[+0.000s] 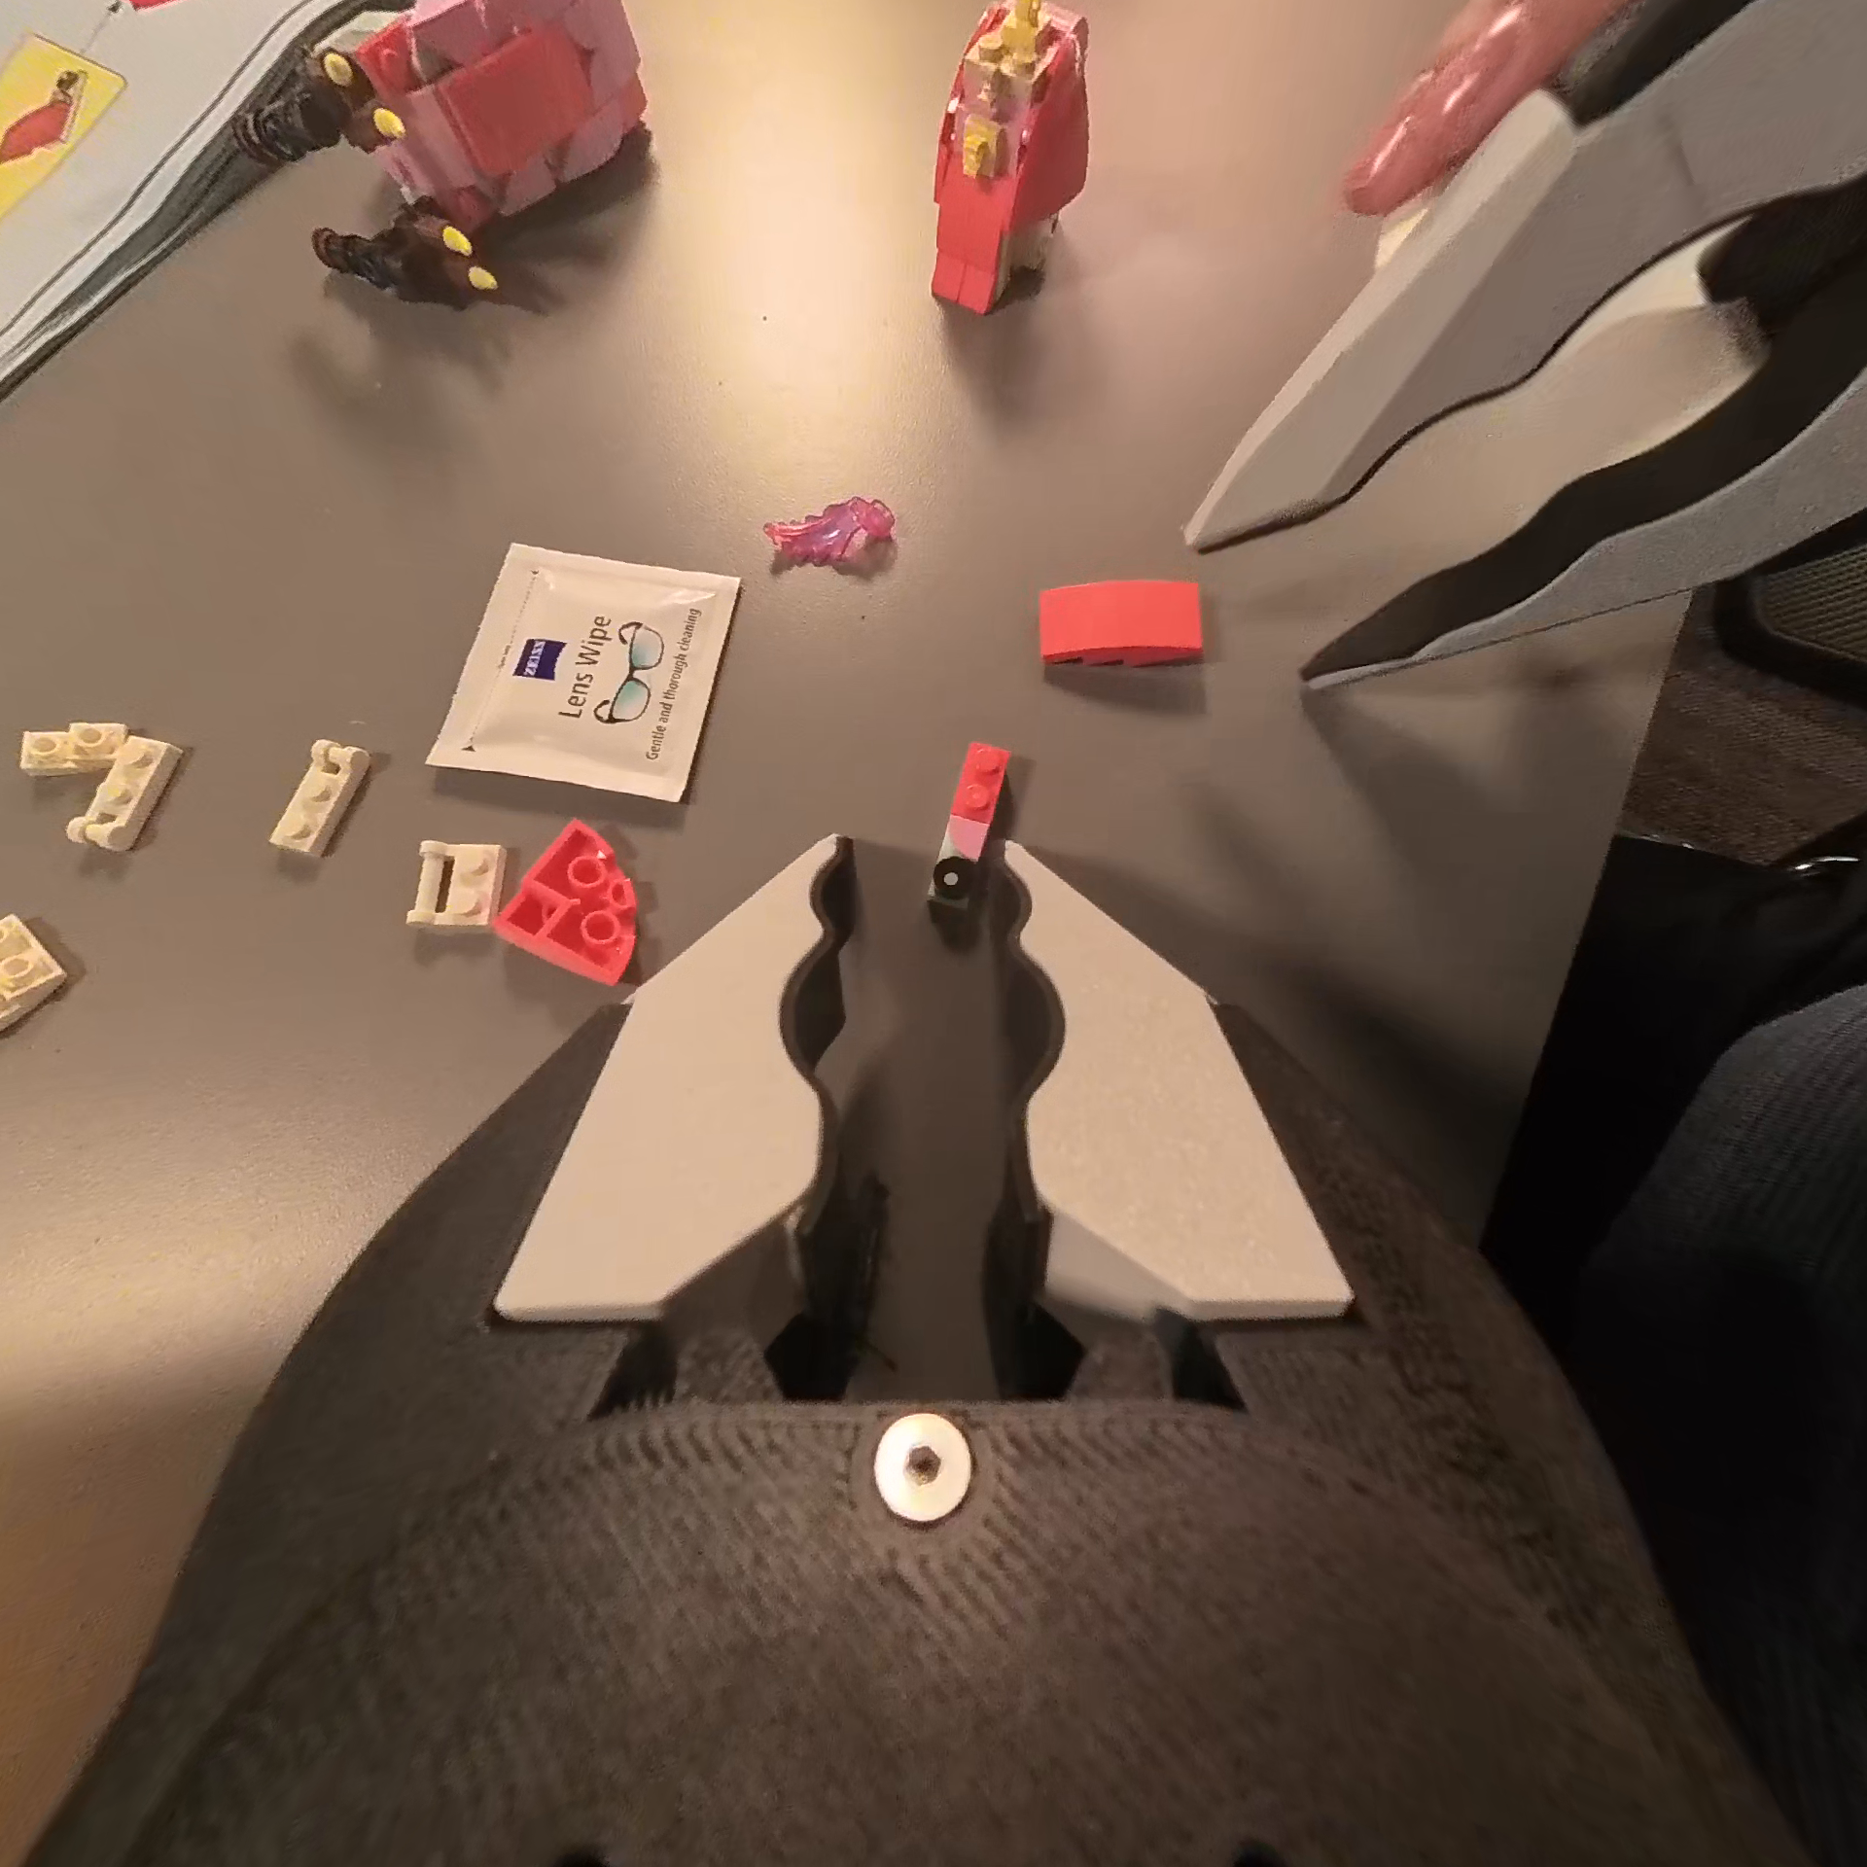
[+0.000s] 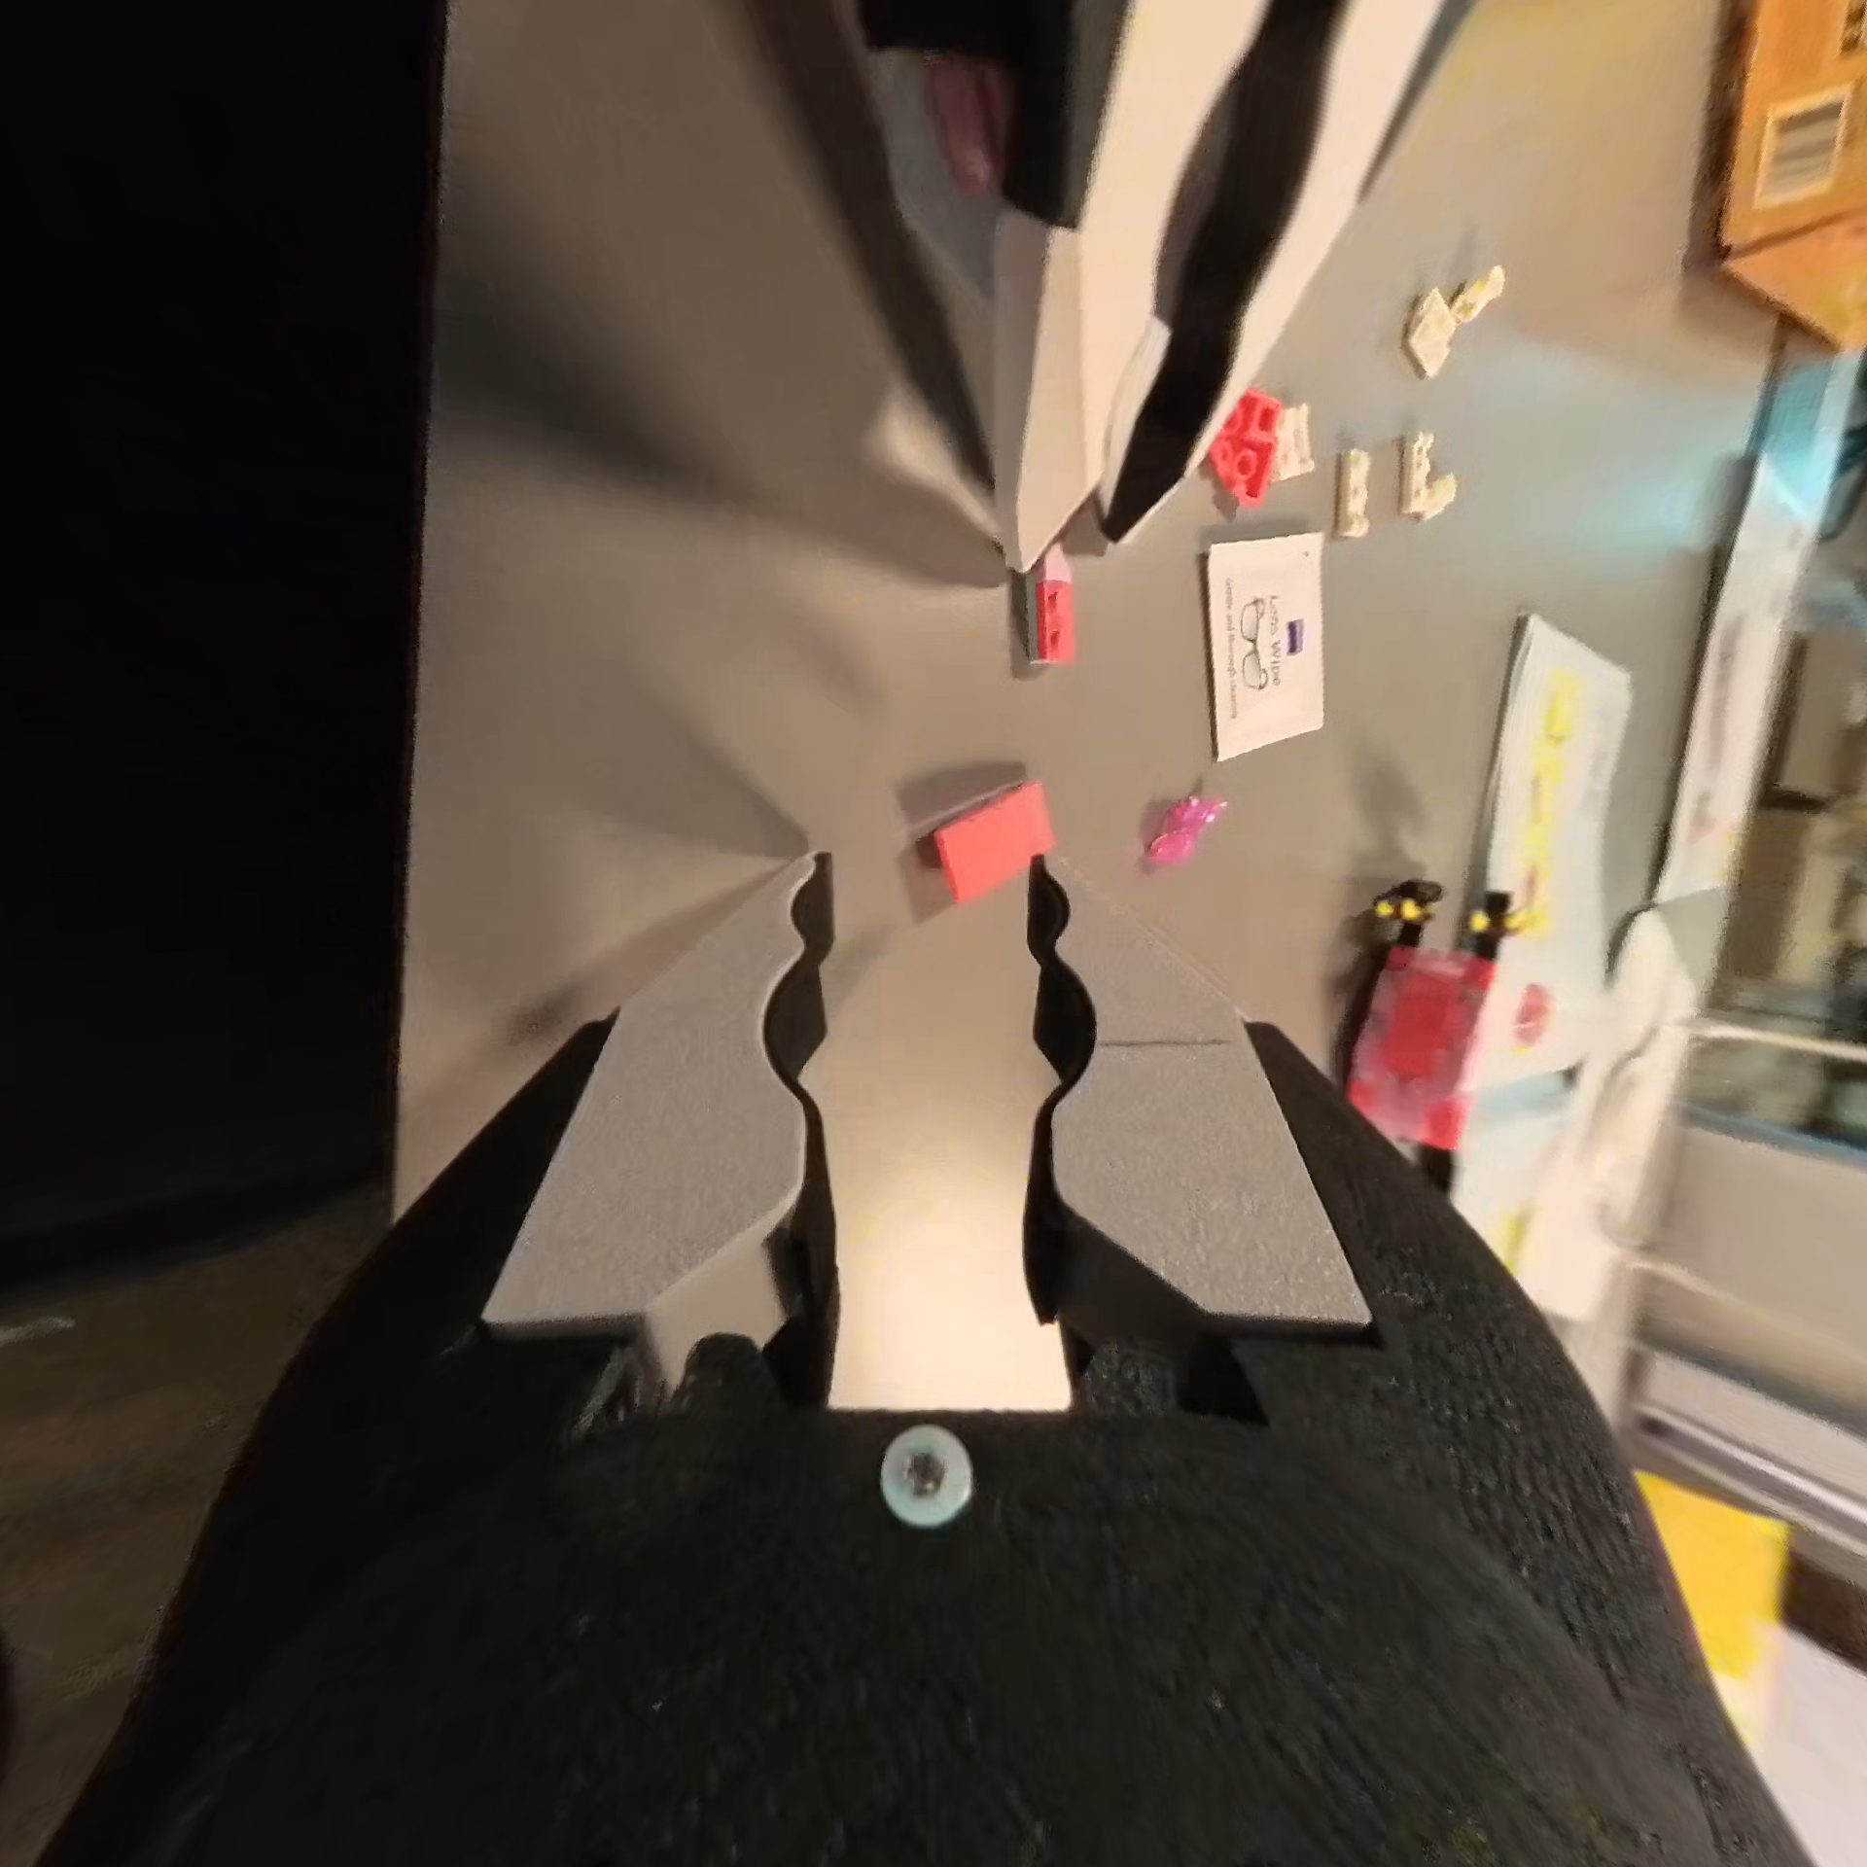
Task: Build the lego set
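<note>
My left gripper [image 1: 924,844] is open and low over the grey table [image 1: 303,1162]. A small built strip [image 1: 972,828], red, pink and grey with a black round piece, lies on the table between its fingertips. The strip sits close by the right fingertip [image 1: 1020,869], with a clear gap to the left one. My right gripper [image 2: 929,861] is open and holds nothing. A red curved brick [image 2: 995,839] lies on the table just beyond its tips, near the right fingertip [image 2: 1046,879]. The right gripper [image 1: 1253,606] also shows in the left wrist view beside that brick [image 1: 1119,624]. The left gripper [image 2: 1066,541] shows in the right wrist view over the strip [image 2: 1051,611].
A white wipe sachet [image 1: 586,672], a clear pink piece [image 1: 833,530], a red quarter-round plate [image 1: 571,904] and several cream plates [image 1: 318,798] lie to the left. Two red-pink models [image 1: 505,111] [image 1: 1010,152] stand farther off. The table edge [image 1: 1627,808] runs down the right. Tip to tip, the grippers are about 8 centimeters apart. My right tips are about 12 centimeters from the red quarter-round plate [image 1: 571,904], my left tips only 5 centimeters. Seen from the right wrist view [image 2: 1247,431] as well.
</note>
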Tool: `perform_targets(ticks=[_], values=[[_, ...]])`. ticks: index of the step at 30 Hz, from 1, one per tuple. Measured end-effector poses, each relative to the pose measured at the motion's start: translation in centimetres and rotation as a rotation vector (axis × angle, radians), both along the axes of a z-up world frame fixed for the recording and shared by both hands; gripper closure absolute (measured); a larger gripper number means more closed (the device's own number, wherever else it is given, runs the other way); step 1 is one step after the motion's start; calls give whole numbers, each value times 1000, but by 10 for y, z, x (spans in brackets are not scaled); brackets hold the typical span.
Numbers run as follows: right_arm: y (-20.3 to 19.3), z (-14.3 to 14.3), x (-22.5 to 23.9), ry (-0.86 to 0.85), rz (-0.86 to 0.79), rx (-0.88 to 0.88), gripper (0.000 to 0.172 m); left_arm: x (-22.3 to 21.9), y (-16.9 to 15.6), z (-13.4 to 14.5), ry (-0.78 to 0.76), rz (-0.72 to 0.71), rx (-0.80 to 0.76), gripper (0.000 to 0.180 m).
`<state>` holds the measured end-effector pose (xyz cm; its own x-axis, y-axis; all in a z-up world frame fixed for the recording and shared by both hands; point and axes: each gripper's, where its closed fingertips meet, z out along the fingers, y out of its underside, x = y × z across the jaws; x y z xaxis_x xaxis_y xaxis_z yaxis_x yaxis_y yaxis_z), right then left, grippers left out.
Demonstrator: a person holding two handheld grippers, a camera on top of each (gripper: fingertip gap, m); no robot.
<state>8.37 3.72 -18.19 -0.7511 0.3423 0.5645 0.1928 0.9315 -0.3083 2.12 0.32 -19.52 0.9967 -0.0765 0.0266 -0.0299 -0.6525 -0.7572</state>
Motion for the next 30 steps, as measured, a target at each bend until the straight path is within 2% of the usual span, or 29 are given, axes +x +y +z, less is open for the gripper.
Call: perform_targets(ticks=[3, 9, 14, 20, 24, 27, 30], values=[[-2, 8, 2, 10, -73, -191, 133, 2, 0, 0, -6, -14, 0, 151], [6, 27, -7, 156, -264, -483, 136, 3, 0, 0, -6, -20, 1, 149], [3, 22, -13, 131, -411, -665, 136, 3, 0, 0, -10, -21, 1, 150], [-11, 13, -19, 122, -401, -673, 136, 9, -1, 0, -1, -62, 1, 151], [-16, 10, -23, 133, -391, -657, 138, 10, -1, 0, 0, -67, 0, 173], [-15, 12, -28, 200, -347, -554, 138, 6, -1, 0, 8, -46, 2, 173], [-16, 20, -35, 341, -237, -360, 138, 7, 0, 5, -36, -33, 27, 173]])
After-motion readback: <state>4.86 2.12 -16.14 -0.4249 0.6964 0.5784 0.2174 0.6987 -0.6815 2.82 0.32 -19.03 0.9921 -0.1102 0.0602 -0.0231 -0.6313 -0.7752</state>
